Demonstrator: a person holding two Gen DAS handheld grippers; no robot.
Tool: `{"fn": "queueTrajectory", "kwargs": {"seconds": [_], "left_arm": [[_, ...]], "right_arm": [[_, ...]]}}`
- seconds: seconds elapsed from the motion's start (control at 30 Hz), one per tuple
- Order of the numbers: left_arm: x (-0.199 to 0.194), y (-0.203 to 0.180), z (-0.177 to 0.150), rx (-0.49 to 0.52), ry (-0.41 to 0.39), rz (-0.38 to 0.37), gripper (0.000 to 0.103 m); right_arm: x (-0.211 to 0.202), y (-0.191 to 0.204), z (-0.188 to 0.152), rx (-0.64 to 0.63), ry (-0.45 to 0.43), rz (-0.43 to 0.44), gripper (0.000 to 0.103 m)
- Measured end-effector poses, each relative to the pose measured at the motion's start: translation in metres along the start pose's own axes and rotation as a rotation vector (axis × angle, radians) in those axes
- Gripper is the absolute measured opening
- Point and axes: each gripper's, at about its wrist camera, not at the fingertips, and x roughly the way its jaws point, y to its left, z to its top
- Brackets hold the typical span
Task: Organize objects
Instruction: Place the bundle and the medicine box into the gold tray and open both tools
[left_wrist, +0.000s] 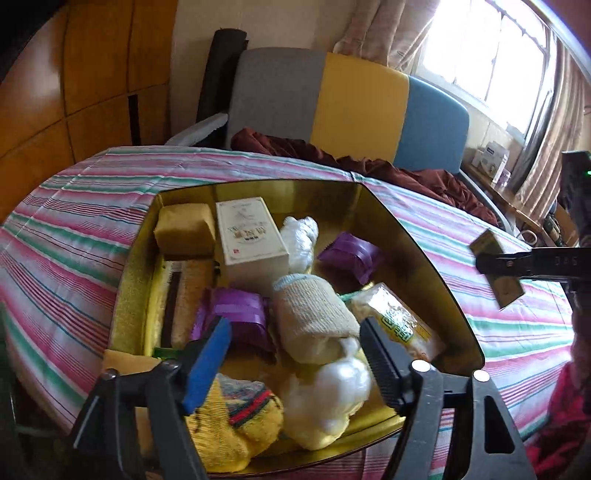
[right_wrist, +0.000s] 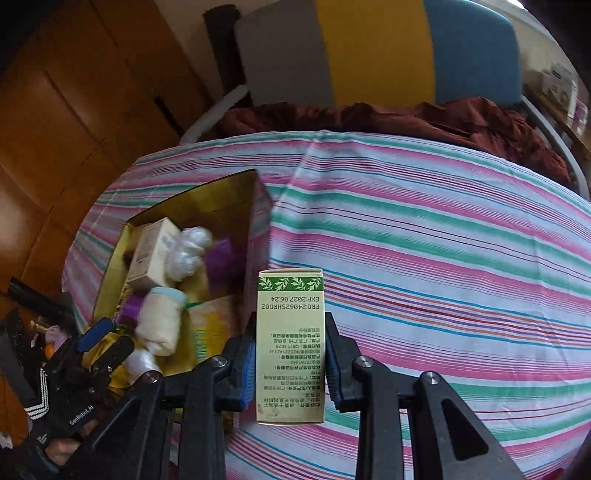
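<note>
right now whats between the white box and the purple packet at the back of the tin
A white plastic bundle lies between the white box and purple packet, in the left wrist view.

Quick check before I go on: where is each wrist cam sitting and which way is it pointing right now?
Left wrist: over the near end of the gold box, facing the sofa; own open left gripper shows, right gripper at right edge.
Right wrist: above the striped cloth, right of the box, facing the sofa; own fingers clamp the green-and-cream carton, left gripper bottom left.
Shared: box, carton, cloth, sofa.
</note>
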Motion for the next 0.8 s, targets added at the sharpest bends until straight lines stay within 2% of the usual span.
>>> {"fn": "queueTrajectory", "kwargs": {"seconds": [0.1, 0.17, 0.23, 0.33, 0.4, 0.53, 0.67, 0.8], "left_arm": [[-0.012, 0.008, 0.002, -0.009, -0.033, 0.026, 0.084], [-0.021, 0.014, 0.002, -0.004, -0.059, 0.061, 0.087], [-0.03, 0.02, 0.003, -0.002, -0.081, 0.1, 0.091], [-0.041, 0.029, 0.002, -0.003, -0.106, 0.146, 0.098], [-0.047, 0.035, 0.001, -0.006, -0.118, 0.164, 0.103], [-0.057, 0.043, -0.001, -0.027, -0.128, 0.208, 0.103], [-0.063, 0.049, 0.0, -0.074, -0.138, 0.211, 0.103], [-0.063, 0.047, -0.001, -0.093, -0.13, 0.274, 0.103]], "right_arm": [[0.019, 0.03, 0.003, -0.032, 0.02, 0.038, 0.03], [0.032, 0.048, 0.006, -0.043, 0.031, 0.06, 0.036], [0.042, 0.061, 0.008, -0.058, 0.039, 0.062, 0.051], [0.05, 0.074, 0.007, -0.073, 0.046, 0.054, 0.061], [0.05, 0.079, 0.001, -0.081, 0.038, 0.045, 0.062], [0.037, 0.082, -0.015, -0.085, -0.01, 0.013, 0.062], [0.019, 0.084, -0.032, -0.09, -0.069, -0.019, 0.062], [0.008, 0.08, -0.046, -0.077, -0.095, -0.037, 0.062]]}}
